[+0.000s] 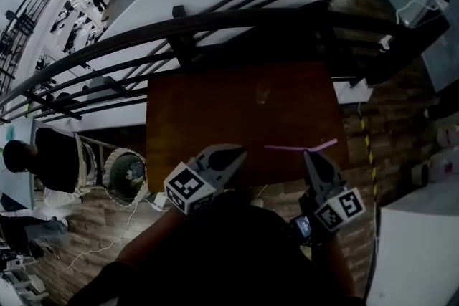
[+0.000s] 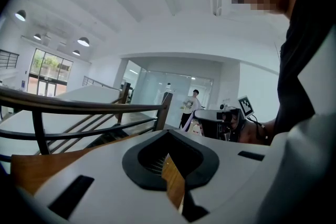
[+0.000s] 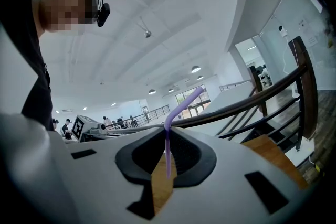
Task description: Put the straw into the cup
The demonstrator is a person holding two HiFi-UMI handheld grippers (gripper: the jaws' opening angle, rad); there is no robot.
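Observation:
A clear cup (image 1: pixel 263 92) stands upright on the far half of the brown table (image 1: pixel 193 118). A bent purple straw (image 1: pixel 287 148) lies crosswise over the table's near edge, with my right gripper (image 1: pixel 308 154) shut on it near its bend. In the right gripper view the straw (image 3: pixel 181 107) rises from the closed jaws of that gripper (image 3: pixel 167 132) and bends up to the right. My left gripper (image 1: pixel 240 151) hovers over the near edge, left of the straw, well short of the cup. Its jaws (image 2: pixel 169 134) are shut with nothing between them.
A black railing (image 1: pixel 215 25) runs along the table's far side, with stairs beyond. A person (image 1: pixel 50 154) stands below at the left beside a round bin (image 1: pixel 125 172). A white counter (image 1: pixel 416 254) is at the right. Another person (image 2: pixel 192 107) stands far off.

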